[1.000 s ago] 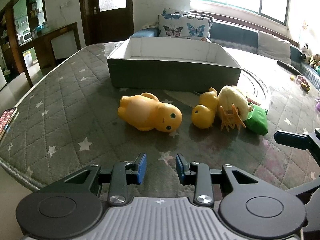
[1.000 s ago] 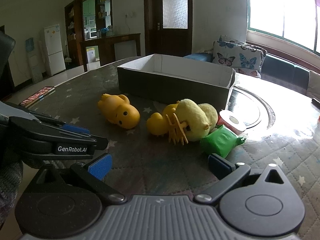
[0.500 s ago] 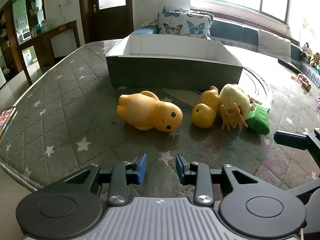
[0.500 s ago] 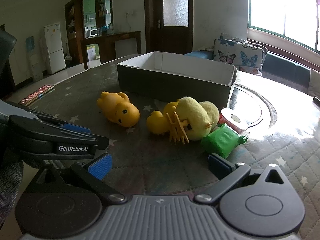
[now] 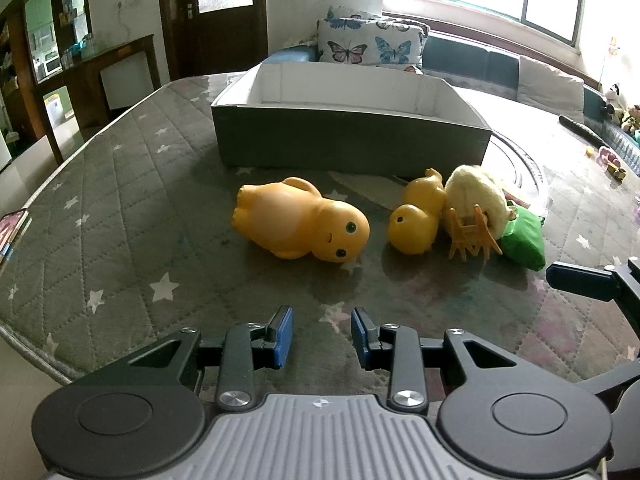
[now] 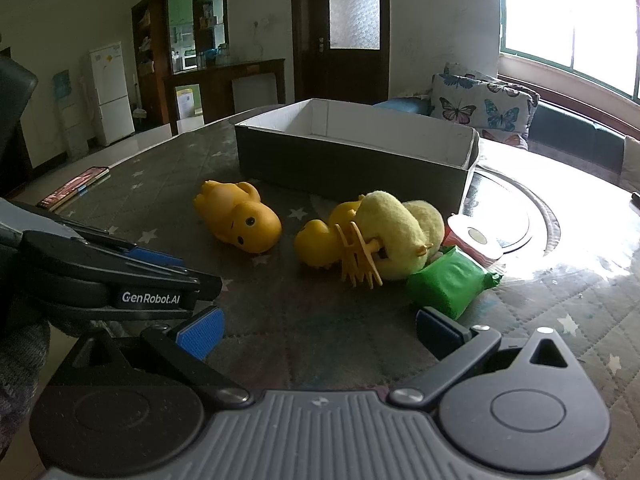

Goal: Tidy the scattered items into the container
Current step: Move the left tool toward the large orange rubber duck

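Left-wrist view: the left gripper (image 5: 322, 334) is seen low over the quilted table (image 5: 120, 216), its blue pads a narrow gap apart and nothing held between them. The large orange duck (image 5: 300, 228) lies on its side straight ahead of the jaws, long axis running from upper left to lower right, head nearest the gripper. To its right lie the small orange duck (image 5: 416, 220), the plush chick (image 5: 476, 196) and the green packet (image 5: 524, 240), packed together. The grey box (image 5: 348, 144) stands behind all of them, apparently empty.

Right-wrist view: the right gripper (image 6: 318, 330) is shown with its jaws wide apart and empty. The green packet (image 6: 452, 284) lies just ahead of the right-hand finger, touching the plush chick (image 6: 396, 232); a red-and-white roll (image 6: 474, 240) sits behind it. The large orange duck (image 6: 240, 220) lies further left, nearer the left gripper (image 6: 120, 280), which is judged better placed to take it.
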`<state>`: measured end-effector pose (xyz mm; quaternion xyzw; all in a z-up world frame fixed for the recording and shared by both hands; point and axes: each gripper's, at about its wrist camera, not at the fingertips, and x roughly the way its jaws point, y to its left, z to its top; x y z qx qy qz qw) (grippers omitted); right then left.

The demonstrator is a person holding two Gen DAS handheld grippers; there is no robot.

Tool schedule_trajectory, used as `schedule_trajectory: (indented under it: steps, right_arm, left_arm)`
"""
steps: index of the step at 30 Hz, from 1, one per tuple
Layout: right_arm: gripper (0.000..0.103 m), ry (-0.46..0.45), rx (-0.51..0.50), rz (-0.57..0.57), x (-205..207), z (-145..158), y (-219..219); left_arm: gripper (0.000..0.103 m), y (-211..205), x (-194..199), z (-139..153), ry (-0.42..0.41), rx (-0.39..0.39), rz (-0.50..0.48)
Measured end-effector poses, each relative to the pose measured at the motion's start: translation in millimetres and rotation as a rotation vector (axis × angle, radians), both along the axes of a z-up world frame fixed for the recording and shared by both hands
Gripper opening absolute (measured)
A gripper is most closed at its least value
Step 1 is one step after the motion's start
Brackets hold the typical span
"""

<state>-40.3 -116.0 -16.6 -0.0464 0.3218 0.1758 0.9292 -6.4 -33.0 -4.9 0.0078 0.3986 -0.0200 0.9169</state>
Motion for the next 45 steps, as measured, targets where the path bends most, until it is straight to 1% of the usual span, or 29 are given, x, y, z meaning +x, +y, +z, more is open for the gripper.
schedule_trajectory:
  steps: [11, 22, 27, 37, 45]
  right_arm:
    - [0.103, -0.001, 0.010, 0.021, 10, 1, 4]
    - [0.102, -0.026, 0.014, 0.083, 17, 11, 16]
    - [0.099, -0.037, 0.019, 0.104, 22, 16, 21]
    - [0.096, -0.068, 0.027, 0.129, 29, 27, 28]
    - [0.093, -0.083, 0.032, 0.158, 41, 32, 36]
  left_arm:
    - [0.035, 14, 11, -3, 0.016, -0.016, 0.032]
    - [0.035, 30, 24, -1, 0.020, -0.042, 0.055]
    - [0.035, 37, 28, 1, 0.016, -0.055, 0.062]
    - [0.035, 47, 35, 6, 0.007, -0.077, 0.071]
    - [0.035, 56, 44, 12, -0.004, -0.078, 0.082]
